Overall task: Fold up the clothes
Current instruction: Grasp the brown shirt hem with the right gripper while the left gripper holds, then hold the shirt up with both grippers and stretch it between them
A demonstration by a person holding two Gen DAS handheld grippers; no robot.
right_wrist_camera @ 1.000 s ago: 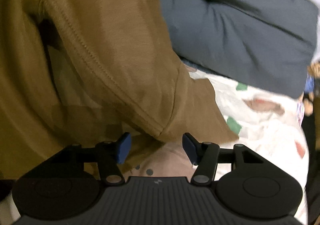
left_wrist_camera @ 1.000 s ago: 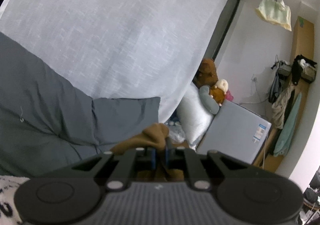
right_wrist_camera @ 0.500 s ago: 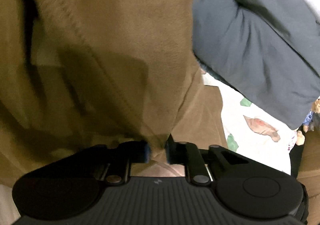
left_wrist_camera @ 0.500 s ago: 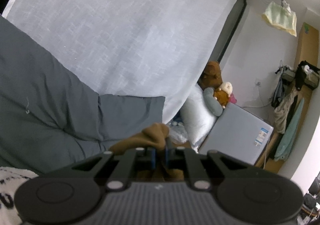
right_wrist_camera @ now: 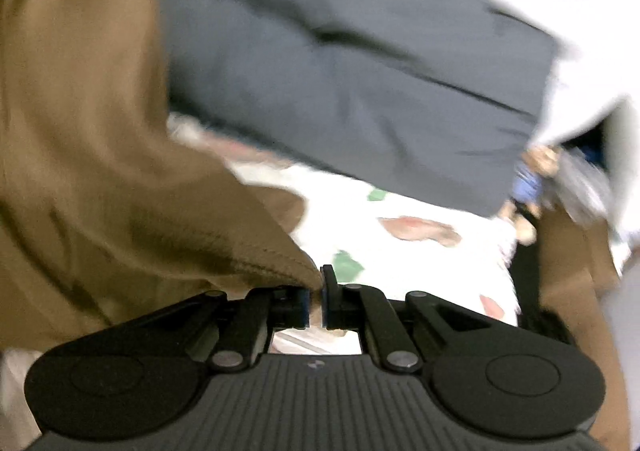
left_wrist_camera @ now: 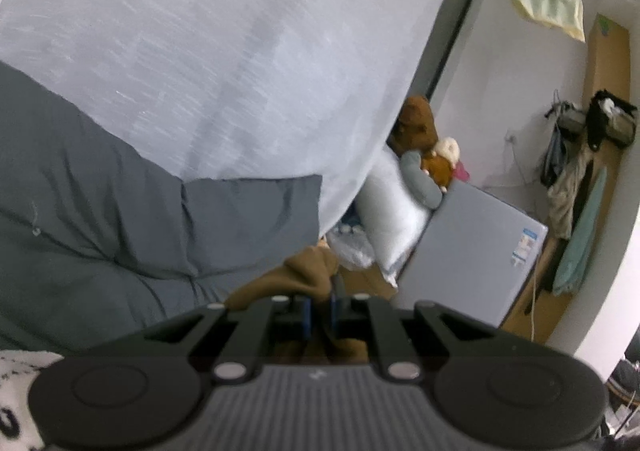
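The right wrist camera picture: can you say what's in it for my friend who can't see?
The right gripper is pinched shut on the hem of a brown shirt that fills the left side of the blurry picture. Behind it lie a dark grey duvet and a white sheet with coloured patches.
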